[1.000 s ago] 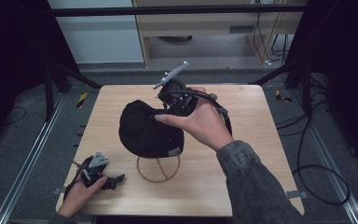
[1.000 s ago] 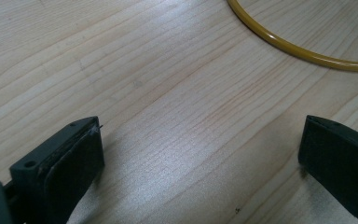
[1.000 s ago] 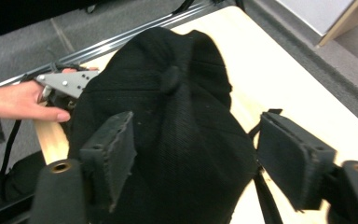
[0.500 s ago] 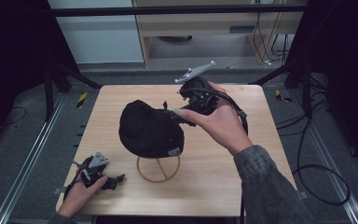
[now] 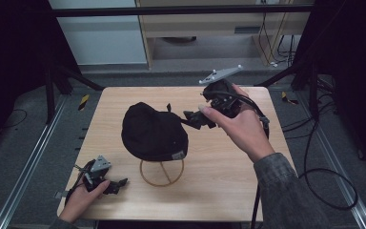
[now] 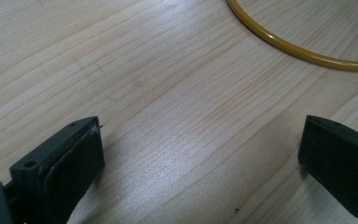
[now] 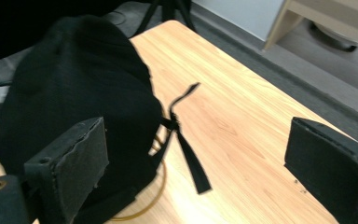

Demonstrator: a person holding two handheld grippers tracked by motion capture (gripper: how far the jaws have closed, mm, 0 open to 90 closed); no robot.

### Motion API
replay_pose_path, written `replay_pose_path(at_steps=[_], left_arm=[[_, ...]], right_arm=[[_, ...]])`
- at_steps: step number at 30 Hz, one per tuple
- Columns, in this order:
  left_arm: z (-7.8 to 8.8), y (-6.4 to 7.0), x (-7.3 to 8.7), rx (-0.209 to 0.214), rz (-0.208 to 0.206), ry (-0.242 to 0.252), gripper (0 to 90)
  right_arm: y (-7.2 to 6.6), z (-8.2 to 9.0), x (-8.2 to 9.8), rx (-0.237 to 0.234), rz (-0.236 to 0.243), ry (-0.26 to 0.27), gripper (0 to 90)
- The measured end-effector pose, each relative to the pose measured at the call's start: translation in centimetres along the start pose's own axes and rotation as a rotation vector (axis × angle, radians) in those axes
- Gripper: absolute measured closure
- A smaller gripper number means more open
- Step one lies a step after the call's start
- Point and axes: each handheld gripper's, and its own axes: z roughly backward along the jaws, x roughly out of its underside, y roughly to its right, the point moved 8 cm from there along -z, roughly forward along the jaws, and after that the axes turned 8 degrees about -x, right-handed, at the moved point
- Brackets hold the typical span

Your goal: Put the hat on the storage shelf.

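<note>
Black cap point(image 5: 153, 133) — sits on the yellow wire stand point(image 5: 162, 172) at the middle of the surface point(image 5: 228, 191), crown up, covering the stand's top; only the ring base shows below it. Judged placed, or very nearly so.

Strap point(image 7: 186, 154) — the cap's rear adjuster strap hangs loose toward the right gripper point(image 5: 198, 119), one short end sticking up. Possibly left to tidy.

Right gripper — beside the cap on its strap side, apart from it; its fingers point(image 7: 72, 163) have just been opening and stand released, nothing between them.

Left gripper point(image 5: 116, 183) — rests low at the near left corner of the surface, fingers point(image 6: 70, 163) spread, bare wood between them, the stand's ring just ahead.

Surroundings — dark frame rails, a pale cabinet and cables on the floor beyond the surface. Nothing blocks either gripper.
</note>
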Motion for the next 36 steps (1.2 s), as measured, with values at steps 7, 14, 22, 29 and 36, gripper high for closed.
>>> replay_pose_path(at_steps=[7, 14, 22, 29, 36], left_arm=[[0.0, 0.0, 0.0, 0.0, 0.0, 0.002, 0.0], [0.0, 0.0, 0.0, 0.0, 0.0, 0.003, 0.0], [0.0, 0.1, 0.0, 0.0, -0.002, 0.0, 0.0], [0.0, 0.1, 0.0, 0.0, -0.002, -0.001, 0.0], [0.0, 0.1, 0.0, 0.0, -0.002, -0.001, 0.0]], right_arm=[[1.8, 1.0, 2.1, 0.079, -0.007, -0.012, 6.1], [3.2, 1.7, 4.5, 0.144, -0.004, -0.024, 9.5], [4.1, 2.5, 9.4, 0.188, 0.007, -0.04, 10.6], [4.4, 2.4, 12.8, 0.197, -0.01, -0.049, 11.7], [4.5, 1.3, 16.5, 0.199, -0.044, -0.067, 12.9]])
